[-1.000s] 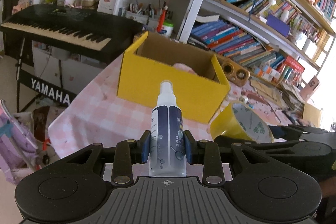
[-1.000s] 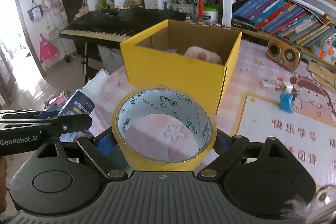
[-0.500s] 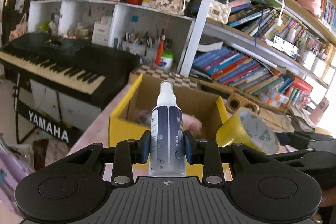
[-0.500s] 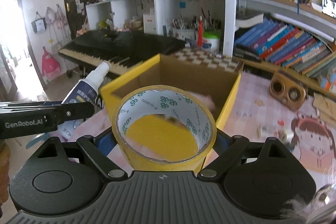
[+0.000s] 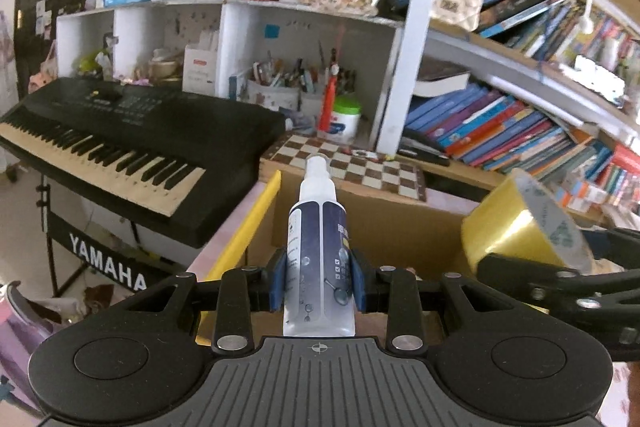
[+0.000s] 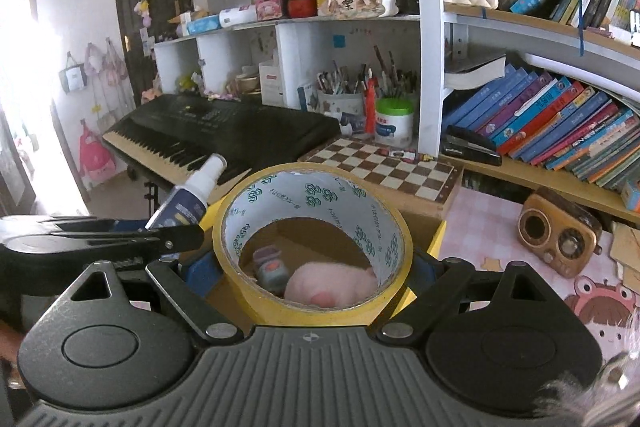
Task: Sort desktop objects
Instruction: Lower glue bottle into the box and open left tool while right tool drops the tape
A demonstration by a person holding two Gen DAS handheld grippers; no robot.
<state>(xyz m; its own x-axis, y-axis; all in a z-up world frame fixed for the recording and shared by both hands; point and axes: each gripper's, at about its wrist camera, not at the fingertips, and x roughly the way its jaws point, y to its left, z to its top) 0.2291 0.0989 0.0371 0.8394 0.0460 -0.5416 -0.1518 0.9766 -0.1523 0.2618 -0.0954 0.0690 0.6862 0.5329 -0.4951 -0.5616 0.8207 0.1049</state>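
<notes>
My left gripper (image 5: 319, 279) is shut on a white and dark blue spray bottle (image 5: 319, 227), held upright over the near left part of the yellow cardboard box (image 5: 256, 219). My right gripper (image 6: 313, 267) is shut on a wide roll of yellow tape (image 6: 312, 303), held above the same box (image 6: 434, 239). Through the roll's hole I see a pink plush toy (image 6: 328, 281) and a small grey item (image 6: 270, 267) lying inside the box. The tape roll (image 5: 516, 231) and right gripper show at the right of the left wrist view; the spray bottle (image 6: 188, 199) shows at the left of the right wrist view.
A black keyboard (image 5: 120, 143) stands left of the table. Behind the box lie a chessboard (image 6: 384, 167), a pen cup (image 6: 340, 99) and a green-lidded jar (image 6: 394, 119). Bookshelves (image 6: 552, 123) fill the right. A small brown radio (image 6: 560, 239) sits on the pink checked tablecloth (image 6: 480, 227).
Both grippers moved forward and slightly up with their loads, from in front of the yellow box to over its open top. The box interior came into view through the tape roll.
</notes>
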